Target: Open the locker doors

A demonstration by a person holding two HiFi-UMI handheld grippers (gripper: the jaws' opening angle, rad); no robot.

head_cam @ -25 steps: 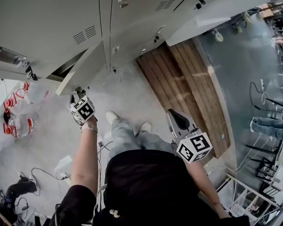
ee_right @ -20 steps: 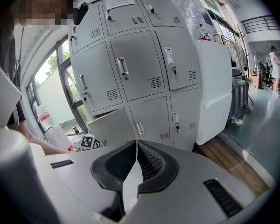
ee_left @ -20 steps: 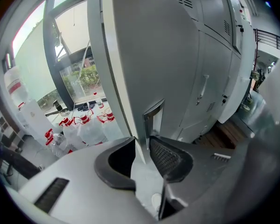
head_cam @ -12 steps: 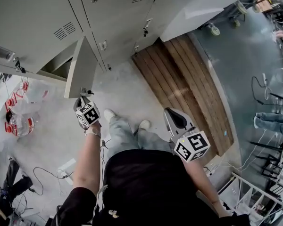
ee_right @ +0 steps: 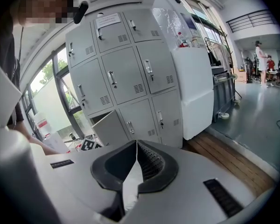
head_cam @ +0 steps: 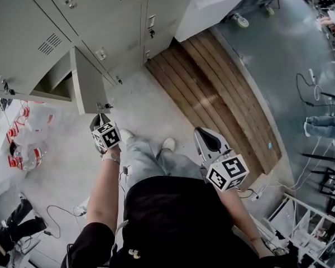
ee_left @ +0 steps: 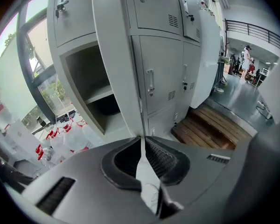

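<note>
Inside one locker [ee_left: 74, 78], only left gripper view shows, seemingly, shelving [ee_left: 100, 93].

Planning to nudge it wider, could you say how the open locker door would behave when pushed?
The door looks like thin sheet metal, so it is probably light and slightly flexible. Hung by one side edge, it should swing easily.

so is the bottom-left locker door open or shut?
Open. The locker door stands swung out from the lockers, and the left gripper view looks past it onto the shelf inside.
</note>
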